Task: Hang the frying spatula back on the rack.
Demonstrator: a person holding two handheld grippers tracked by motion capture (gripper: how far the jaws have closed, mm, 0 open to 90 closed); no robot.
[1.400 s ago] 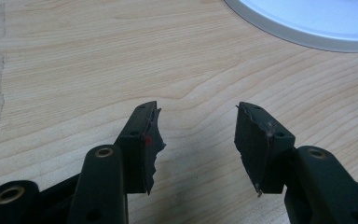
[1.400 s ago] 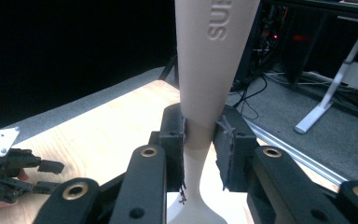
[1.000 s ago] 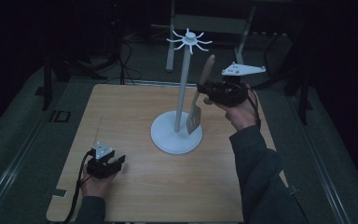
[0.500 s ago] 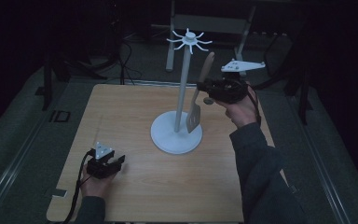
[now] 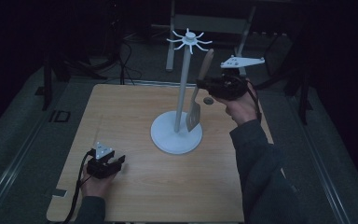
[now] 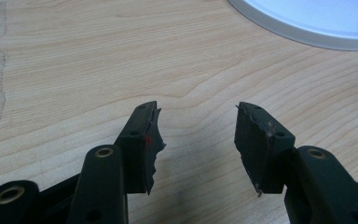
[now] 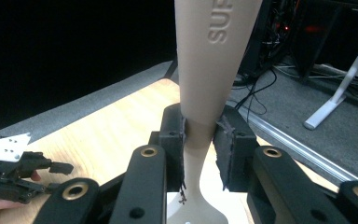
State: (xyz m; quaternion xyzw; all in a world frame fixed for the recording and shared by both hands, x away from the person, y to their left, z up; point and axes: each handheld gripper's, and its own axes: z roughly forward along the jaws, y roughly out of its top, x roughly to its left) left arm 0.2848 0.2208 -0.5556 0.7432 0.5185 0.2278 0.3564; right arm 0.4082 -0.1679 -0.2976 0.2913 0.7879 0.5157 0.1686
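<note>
One spatula (image 5: pixel 199 91) hangs upright in the right gripper (image 5: pixel 208 86), whose jaws clamp its neck, just right of the pole of one white stand (image 5: pixel 177 135). One left gripper (image 5: pixel 116 162) rests near-left on the table (image 5: pixel 121 116), jaws apart and holding nothing.

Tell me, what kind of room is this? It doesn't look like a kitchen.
Probably a lab or recording studio rather than a home. A bare wooden table stands on grey carpet in a dark room, cables trail across the floor behind it, and the table holds just a white utensil stand.
</note>
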